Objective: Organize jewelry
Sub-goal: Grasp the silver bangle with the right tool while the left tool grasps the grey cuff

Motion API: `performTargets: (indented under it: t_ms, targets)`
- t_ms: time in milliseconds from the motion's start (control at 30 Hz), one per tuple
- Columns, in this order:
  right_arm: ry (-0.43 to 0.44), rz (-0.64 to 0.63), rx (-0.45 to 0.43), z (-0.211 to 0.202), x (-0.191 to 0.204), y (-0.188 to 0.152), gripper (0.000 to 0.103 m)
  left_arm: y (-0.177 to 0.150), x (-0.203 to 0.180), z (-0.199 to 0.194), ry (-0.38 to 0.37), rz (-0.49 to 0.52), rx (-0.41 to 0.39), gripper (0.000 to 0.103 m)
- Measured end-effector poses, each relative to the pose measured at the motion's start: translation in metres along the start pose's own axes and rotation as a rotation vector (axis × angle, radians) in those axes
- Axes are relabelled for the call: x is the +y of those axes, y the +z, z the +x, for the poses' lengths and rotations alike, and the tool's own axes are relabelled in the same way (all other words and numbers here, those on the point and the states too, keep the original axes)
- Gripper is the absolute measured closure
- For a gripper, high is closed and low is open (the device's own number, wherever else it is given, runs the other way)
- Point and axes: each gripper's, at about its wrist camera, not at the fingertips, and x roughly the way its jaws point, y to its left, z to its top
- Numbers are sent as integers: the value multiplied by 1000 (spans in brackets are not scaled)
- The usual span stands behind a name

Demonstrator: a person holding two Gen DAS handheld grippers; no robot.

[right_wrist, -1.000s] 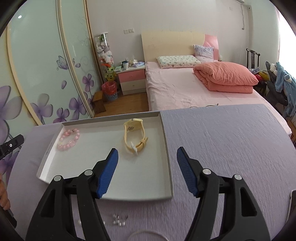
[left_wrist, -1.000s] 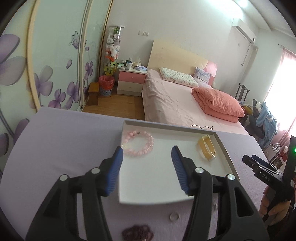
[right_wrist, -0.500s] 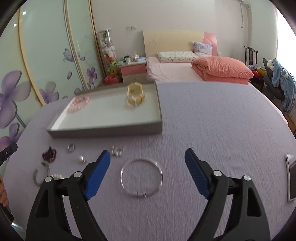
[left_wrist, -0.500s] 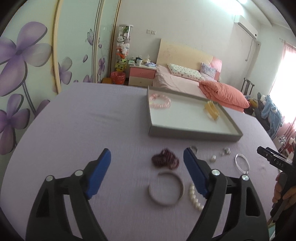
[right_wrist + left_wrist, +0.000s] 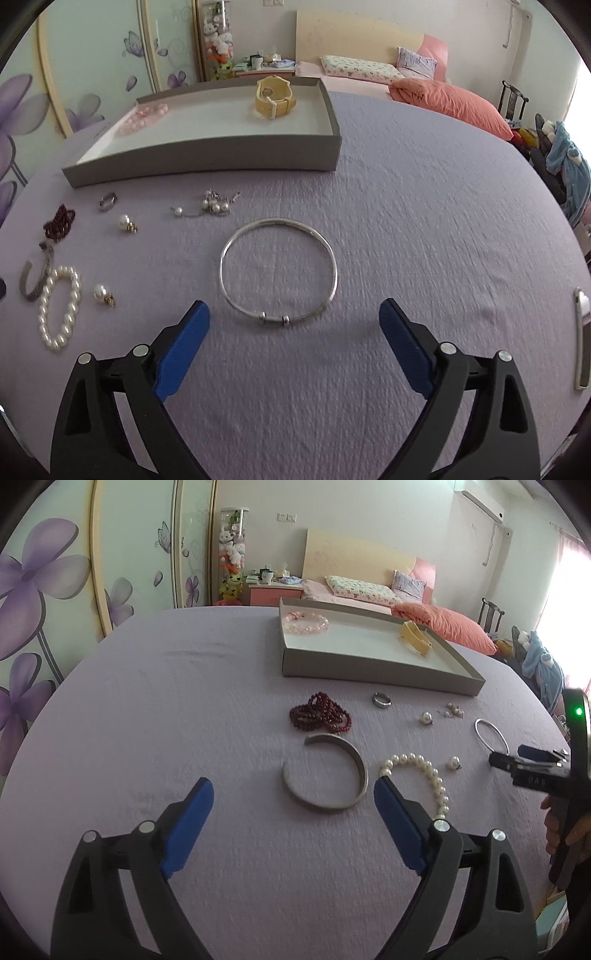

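Observation:
A grey tray (image 5: 369, 672) (image 5: 207, 162) holds a pink bead bracelet (image 5: 306, 622) (image 5: 142, 116) and a yellow watch (image 5: 413, 637) (image 5: 275, 96). On the purple cloth in front lie a silver cuff (image 5: 327, 775), dark red beads (image 5: 319, 716), a pearl bracelet (image 5: 421, 775) (image 5: 61, 310), a ring (image 5: 381, 699), pearl earrings (image 5: 127, 222) and a thin silver bangle (image 5: 279, 269). My left gripper (image 5: 293, 805) hovers just short of the cuff, jaws opening, nothing between them. My right gripper (image 5: 293, 328) hovers by the bangle's near edge, jaws opening, empty.
A small cluster of pearl pieces on a chain (image 5: 212, 206) lies near the tray. A phone (image 5: 581, 339) rests at the cloth's right edge. A bed (image 5: 369, 74), nightstand (image 5: 275, 590) and floral wardrobe doors (image 5: 44, 590) stand behind the table.
Both grippers pulled back from over the tray and dropped toward the loose jewelry on the cloth. Both sets of jaws spread wider.

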Motion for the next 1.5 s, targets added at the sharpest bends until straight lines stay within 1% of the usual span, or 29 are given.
performTargets:
  t_ms: [33, 300, 600, 633, 667, 700, 933, 1033, 1167, 1267, 1400, 1500]
  targets:
    - [9, 11, 5, 3, -1, 2, 8, 0, 1, 2, 1, 4, 2, 14]
    - [-1, 25, -9, 12, -1, 14, 8, -3, -6, 13, 11, 14, 34, 14]
    - [-2, 25, -17, 12, -1, 16, 8, -1, -12, 20, 25, 13, 54, 13]
    - [-1, 24, -17, 12, -1, 17, 11, -2, -12, 20, 27, 11, 55, 13]
    - [1, 21, -24, 10, 0, 16, 27, -2, -12, 21, 28, 7, 60, 13]
    - [4, 5, -38, 6, 1, 15, 32, -2, -13, 22, 27, 4, 64, 13]
    - [2, 20, -40, 2, 0, 11, 32, -2, -18, 33, 41, -11, 101, 11]
    - [6, 18, -40, 1, -1, 10, 32, 0, -23, 39, 62, -11, 110, 10]
    - [6, 21, -39, 0, -2, 10, 32, 4, -32, 46, 110, -8, 123, 10]
    - [5, 20, -37, 1, -1, 11, 32, 9, -32, 51, 134, -32, 125, 11]
    - [6, 20, -37, 1, 0, 12, 32, 18, -29, 57, 145, -82, 126, 11]
    - [5, 20, -38, 2, -1, 12, 32, 21, -31, 61, 171, -81, 130, 13]
